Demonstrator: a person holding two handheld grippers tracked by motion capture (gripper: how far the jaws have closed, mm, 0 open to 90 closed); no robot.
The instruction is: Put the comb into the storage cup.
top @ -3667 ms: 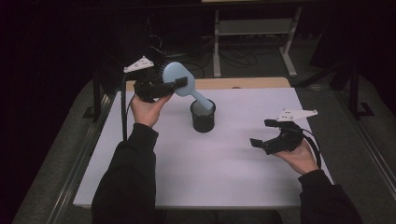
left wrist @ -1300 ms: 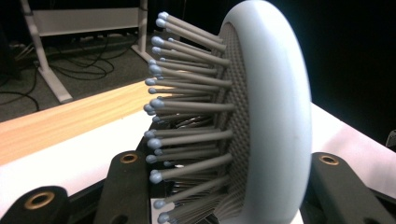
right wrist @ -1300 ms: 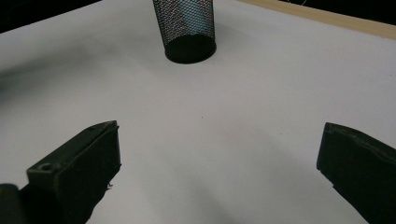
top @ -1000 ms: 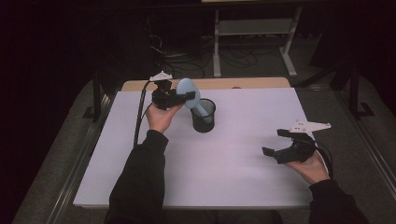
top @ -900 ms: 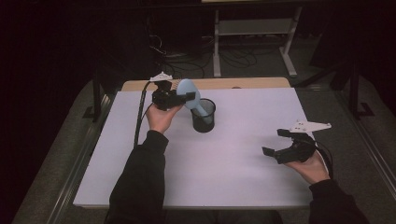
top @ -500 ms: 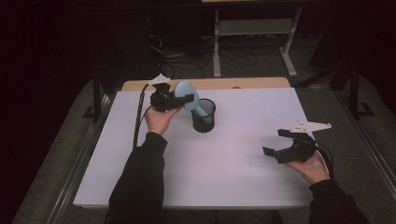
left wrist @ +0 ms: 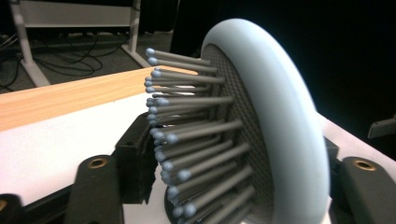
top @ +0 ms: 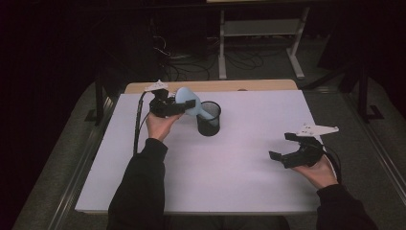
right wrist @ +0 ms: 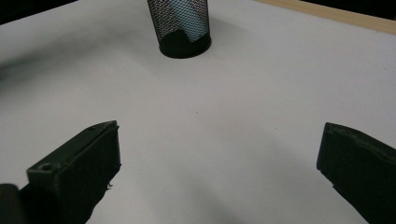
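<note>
Since earlier, left gripper fingers have just been opening around brush, handle sitting in cup; back away slowly so it is not tipping; right gripper wide, idling.

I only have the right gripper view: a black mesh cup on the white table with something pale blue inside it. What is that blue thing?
Observer: It is the handle of a pale blue plastic hairbrush. Its round head sticks out of the black mesh cup and leans toward the left gripper.
Operator: Is the left gripper clamped on it?
Observer: In the left gripper view the head sits between the jaws, which have just been opening. The grey bristles point at one pad, with a small gap showing.
Operator: Where is my gripper relative to all that?
Observer: The high view shows the right gripper near the right edge of the white table, well apart from the cup.
</note>
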